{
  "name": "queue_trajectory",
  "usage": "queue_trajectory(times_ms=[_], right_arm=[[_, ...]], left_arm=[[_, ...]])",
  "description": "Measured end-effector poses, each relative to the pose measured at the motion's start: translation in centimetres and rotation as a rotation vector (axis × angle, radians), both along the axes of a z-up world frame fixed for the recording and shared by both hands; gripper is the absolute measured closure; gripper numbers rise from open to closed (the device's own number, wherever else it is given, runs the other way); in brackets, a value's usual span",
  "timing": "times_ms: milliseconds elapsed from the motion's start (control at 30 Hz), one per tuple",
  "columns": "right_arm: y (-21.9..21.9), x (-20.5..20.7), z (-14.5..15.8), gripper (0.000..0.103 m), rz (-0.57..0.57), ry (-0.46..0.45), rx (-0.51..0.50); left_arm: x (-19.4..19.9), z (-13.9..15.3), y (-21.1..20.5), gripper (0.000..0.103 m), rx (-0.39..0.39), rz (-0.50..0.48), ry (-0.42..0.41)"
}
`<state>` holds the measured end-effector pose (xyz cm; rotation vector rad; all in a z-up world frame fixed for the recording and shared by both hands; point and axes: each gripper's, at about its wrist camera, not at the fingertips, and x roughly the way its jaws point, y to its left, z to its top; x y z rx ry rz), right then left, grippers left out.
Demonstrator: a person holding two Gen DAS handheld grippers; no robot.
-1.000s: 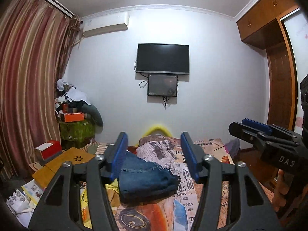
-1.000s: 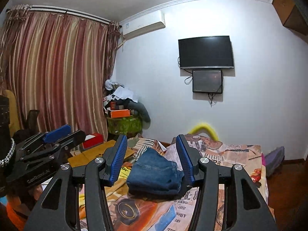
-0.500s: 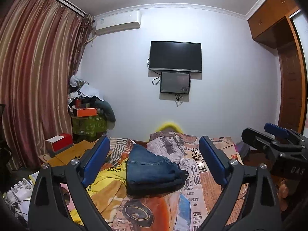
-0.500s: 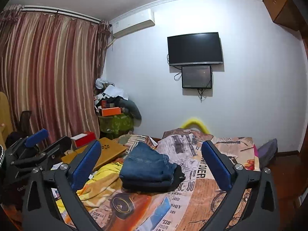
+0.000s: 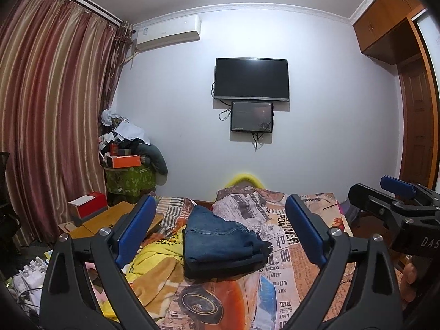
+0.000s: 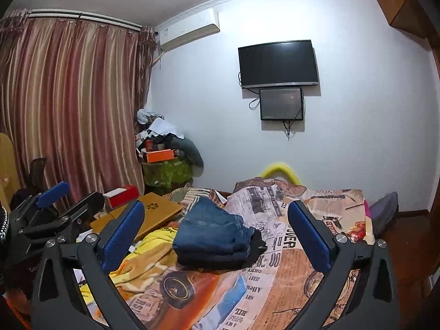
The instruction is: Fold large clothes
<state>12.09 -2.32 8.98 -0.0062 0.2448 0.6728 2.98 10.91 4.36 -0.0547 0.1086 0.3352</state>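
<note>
Denim: 1 folded jeans stack (image 5: 220, 243) on bed (image 5: 288, 250); 2 tools, L (image 5: 220, 229) + R (image 6: 217, 238), both spread apart, empty.

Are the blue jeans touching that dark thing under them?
Touching. In the right wrist view the folded jeans lie directly on the dark garment, with no gap showing.

two grippers (image 5: 220, 228), one folded jeans (image 5: 220, 242), two screens (image 5: 251, 79)

Home bedroom: bed (image 5: 288, 250), wall TV (image 5: 251, 78), curtains (image 5: 55, 115), air conditioner (image 5: 167, 33), wardrobe (image 5: 390, 19).
</note>
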Motion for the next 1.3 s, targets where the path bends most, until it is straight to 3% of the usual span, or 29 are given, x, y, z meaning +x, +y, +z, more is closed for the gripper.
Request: queue_trajectory(times_ms=[1300], right_arm=[[-0.20,-0.08,-0.01,0.000,0.008,0.026,-0.013]], left_arm=[[0.88,-0.49,0.86,0.007,-0.056,-0.033,0.037]])
